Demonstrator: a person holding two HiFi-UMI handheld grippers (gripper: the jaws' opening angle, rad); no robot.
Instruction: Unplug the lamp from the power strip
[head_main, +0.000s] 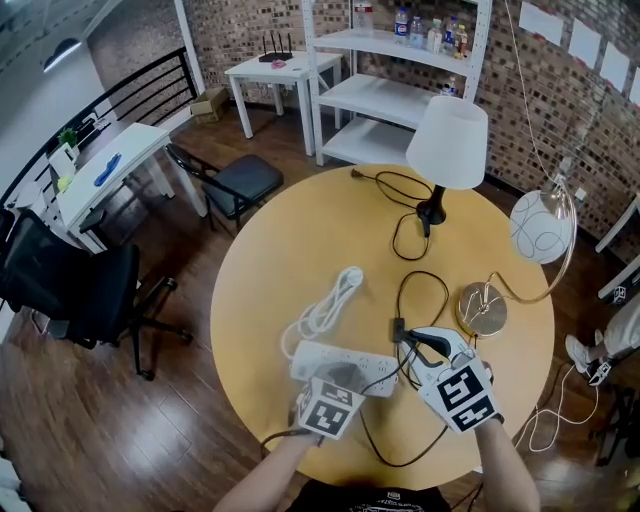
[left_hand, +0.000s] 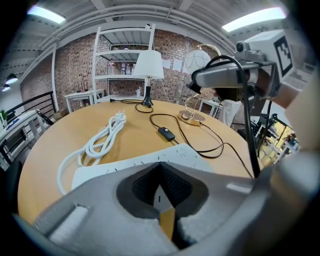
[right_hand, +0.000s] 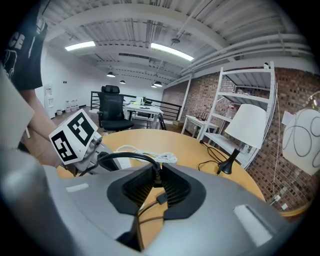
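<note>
A white power strip (head_main: 352, 360) (left_hand: 145, 161) lies on the round wooden table (head_main: 300, 240), with its white cable (head_main: 328, 305) coiled beside it. My left gripper (head_main: 342, 376) (left_hand: 161, 194) is shut and rests on the strip's near side, holding nothing. My right gripper (head_main: 421, 346) (right_hand: 152, 180) (left_hand: 215, 77) is shut on the lamp's black plug (head_main: 412, 342), lifted just right of the strip and apart from it. The black cord (right_hand: 125, 157) arcs out of the jaws and hangs down. An inline switch (head_main: 397, 328) (left_hand: 165, 132) lies on the table.
A white-shaded lamp (head_main: 447, 140) stands at the table's far side with its cord looped nearby. A gold-based lamp (head_main: 483, 308) with a globe shade (head_main: 540, 228) stands at the right. White shelves (head_main: 395, 80), a chair (head_main: 240, 182) and an office chair (head_main: 80, 285) surround the table.
</note>
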